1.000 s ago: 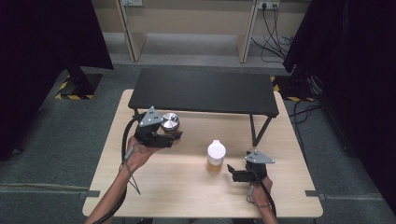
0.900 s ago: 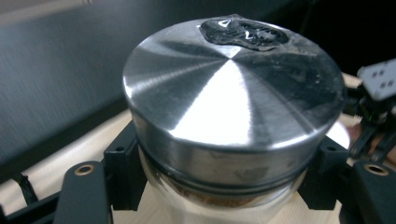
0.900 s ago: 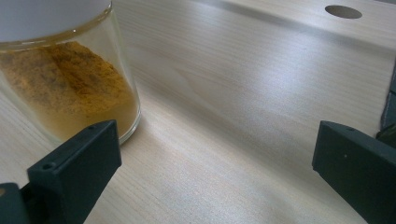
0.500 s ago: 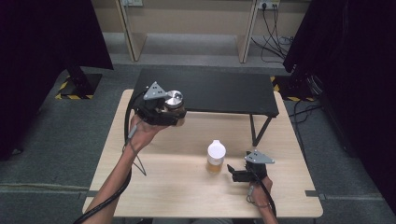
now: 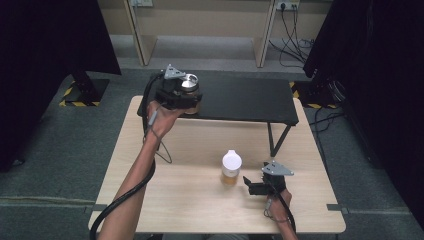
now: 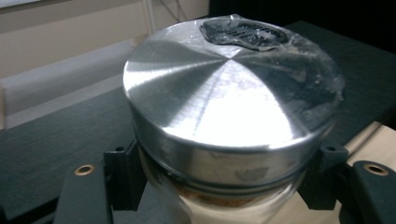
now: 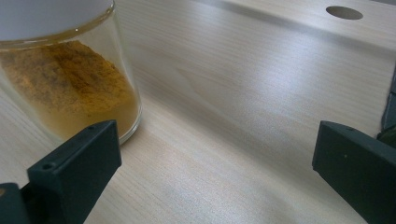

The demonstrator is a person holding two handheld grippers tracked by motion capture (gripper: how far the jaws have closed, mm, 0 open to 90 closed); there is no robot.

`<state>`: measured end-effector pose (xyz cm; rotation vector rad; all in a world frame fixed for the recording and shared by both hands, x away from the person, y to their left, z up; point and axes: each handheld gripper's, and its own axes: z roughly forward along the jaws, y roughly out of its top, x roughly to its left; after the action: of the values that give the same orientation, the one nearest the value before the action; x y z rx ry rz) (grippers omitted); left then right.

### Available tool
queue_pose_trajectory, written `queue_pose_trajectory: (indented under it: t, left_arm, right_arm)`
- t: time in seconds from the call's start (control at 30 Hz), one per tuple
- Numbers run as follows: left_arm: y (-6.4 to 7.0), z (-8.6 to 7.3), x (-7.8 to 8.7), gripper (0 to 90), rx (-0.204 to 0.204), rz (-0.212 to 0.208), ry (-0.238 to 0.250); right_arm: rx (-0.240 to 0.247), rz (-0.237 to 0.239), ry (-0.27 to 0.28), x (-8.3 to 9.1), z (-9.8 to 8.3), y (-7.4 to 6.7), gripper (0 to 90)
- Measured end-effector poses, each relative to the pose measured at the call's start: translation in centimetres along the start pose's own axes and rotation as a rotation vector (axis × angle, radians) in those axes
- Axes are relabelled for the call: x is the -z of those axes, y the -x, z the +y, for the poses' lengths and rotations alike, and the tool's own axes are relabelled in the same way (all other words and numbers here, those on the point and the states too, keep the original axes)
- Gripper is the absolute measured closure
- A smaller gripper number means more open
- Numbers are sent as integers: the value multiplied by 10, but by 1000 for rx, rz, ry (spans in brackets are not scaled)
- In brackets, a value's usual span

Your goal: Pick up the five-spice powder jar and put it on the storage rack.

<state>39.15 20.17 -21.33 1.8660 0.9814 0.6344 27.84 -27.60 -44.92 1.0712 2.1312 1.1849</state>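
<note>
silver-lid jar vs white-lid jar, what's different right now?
Lid: the silver-lid jar has a brushed metal cap; the white-lid jar has a plain white one.
Pose: the silver-lid jar is clamped in the left tongs, lifted at the black shelf; the white-lid jar stands on the wooden table.
Grip: the right tongs sit open beside the white-lid jar.
Both are glass and hold powder.

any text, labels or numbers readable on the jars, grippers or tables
None can be read.
Silver-lid jar: bare brushed metal with a clear film patch, no print.
White-lid jar: no label on the glass or lid.
Yellow-black hazard stripes on the floor: a marking, no words.
Wall sockets: too small to read.
</note>
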Motion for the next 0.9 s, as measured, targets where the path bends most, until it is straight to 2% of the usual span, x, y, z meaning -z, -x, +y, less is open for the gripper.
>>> queue_pose_trajectory:
  t: [0.1,0.37,0.5,0.53,0.63,0.7,0.83,0.9]
  left_arm:
    - [1,4,-7,303,15,36,-4]
    - [3,9,-20,304,53,81,5]
    - [4,12,-27,303,49,116,-25]
    - [4,11,-29,304,59,124,-26]
    - [-1,8,-31,303,79,133,-23]
    - [-2,5,-34,303,78,138,-22]
    - [-6,-2,-34,301,110,127,-2]
    - [-5,-1,-34,301,112,128,-5]
  right_arm:
    - [-3,2,1,0,0,1,11]
    - [-10,7,7,0,-1,2,11]
    - [-14,2,6,0,-1,2,11]
    - [-12,1,7,0,-1,2,11]
    - [-13,0,8,0,-1,2,11]
    - [-15,3,6,0,-1,2,11]
    - [-14,0,8,0,-1,2,11]
    - [-11,-3,11,0,-2,1,11]
